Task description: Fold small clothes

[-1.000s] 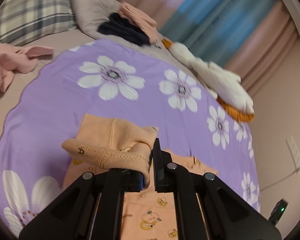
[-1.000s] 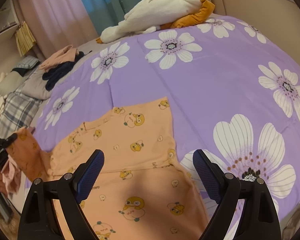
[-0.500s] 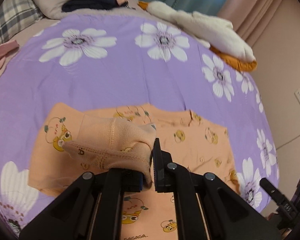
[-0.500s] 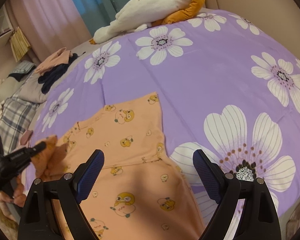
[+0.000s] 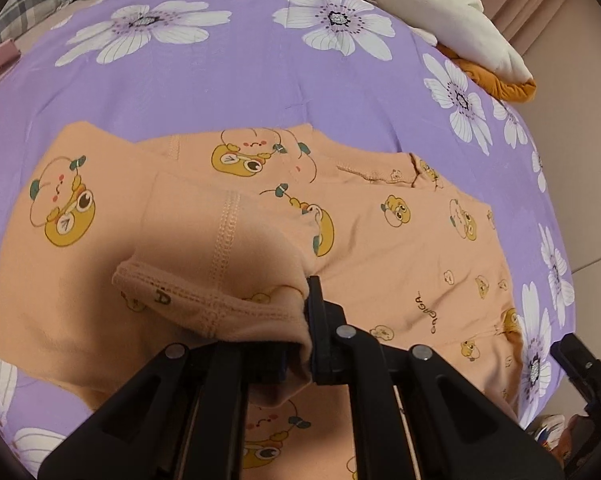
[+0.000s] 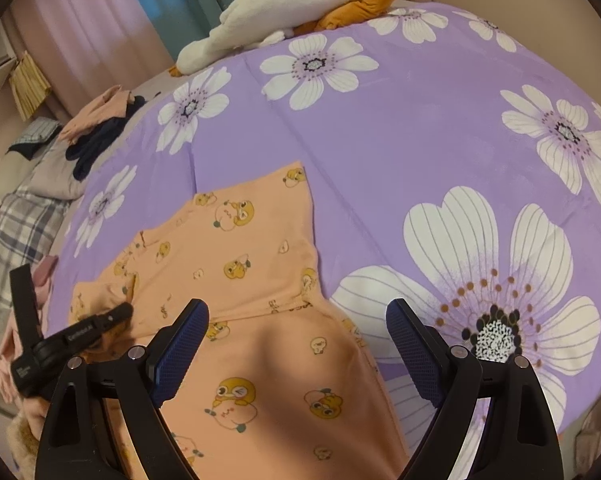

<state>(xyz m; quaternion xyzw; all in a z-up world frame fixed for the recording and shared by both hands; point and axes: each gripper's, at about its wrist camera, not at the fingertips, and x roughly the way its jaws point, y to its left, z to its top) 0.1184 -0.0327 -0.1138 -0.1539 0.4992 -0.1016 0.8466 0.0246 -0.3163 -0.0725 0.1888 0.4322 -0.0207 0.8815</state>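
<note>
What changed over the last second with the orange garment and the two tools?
The left tool, shut on the sleeve cuff, carried it down and inward over the orange garment, folding the sleeve across the body. Nothing was released. The right tool stayed open above the garment's lower part, and the purple floral sheet kept its place.

Purple floral bedspread (image 6: 400,128) (white daisies), pink and blue curtains (image 6: 112,12) behind, beige wall (image 5: 580,92).
</note>
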